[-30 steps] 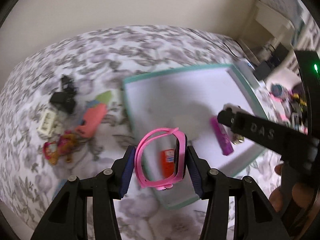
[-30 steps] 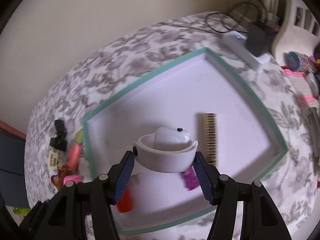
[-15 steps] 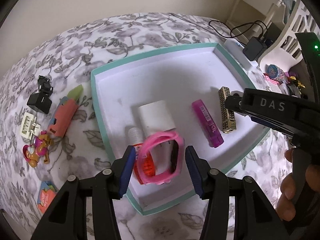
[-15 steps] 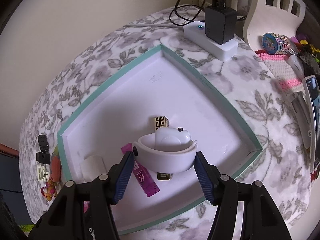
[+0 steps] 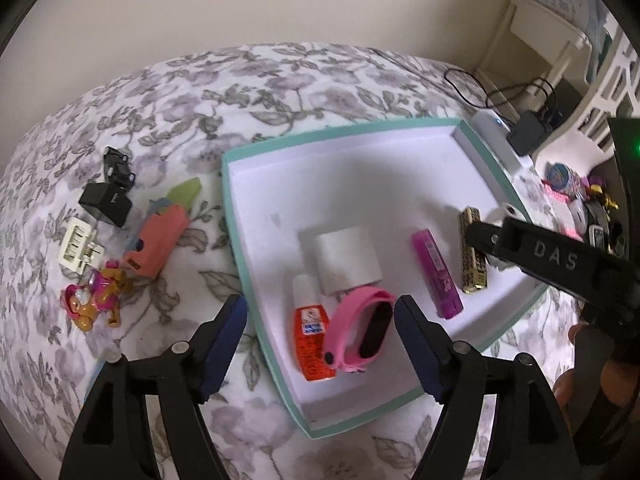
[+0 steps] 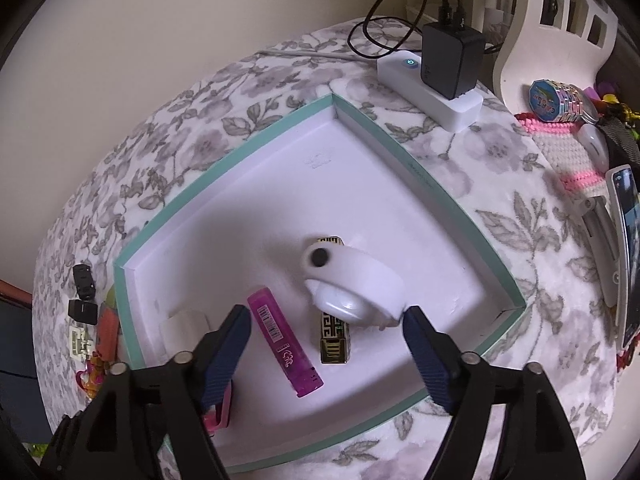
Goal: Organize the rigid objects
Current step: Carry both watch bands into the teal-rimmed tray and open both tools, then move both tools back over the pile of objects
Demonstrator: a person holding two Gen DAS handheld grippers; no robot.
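A teal-rimmed white tray (image 5: 484, 160) lies on a flowered bedspread and shows in the right wrist view too (image 6: 224, 160). My left gripper (image 5: 320, 344) is open above the pink watch (image 5: 360, 332), which lies in the tray beside an orange bottle (image 5: 312, 340). My right gripper (image 6: 328, 344) is open; the white watch (image 6: 352, 284) lies free between its fingers over a gold case (image 6: 334, 344). A purple tube (image 6: 284, 348) and a white block (image 5: 346, 260) also lie in the tray.
Left of the tray lie a coral toy (image 5: 160, 240), a black cube (image 5: 106, 202), a small black car (image 5: 118, 164), a cream clip (image 5: 78, 246) and a pink-orange figure (image 5: 94, 300). A white power strip with a black charger (image 6: 440, 76) sits behind the tray. More items crowd the right side.
Both grippers opened. The pink watch dropped from the left gripper into the tray, and the white watch left the right gripper's hold and tipped over onto the gold case.
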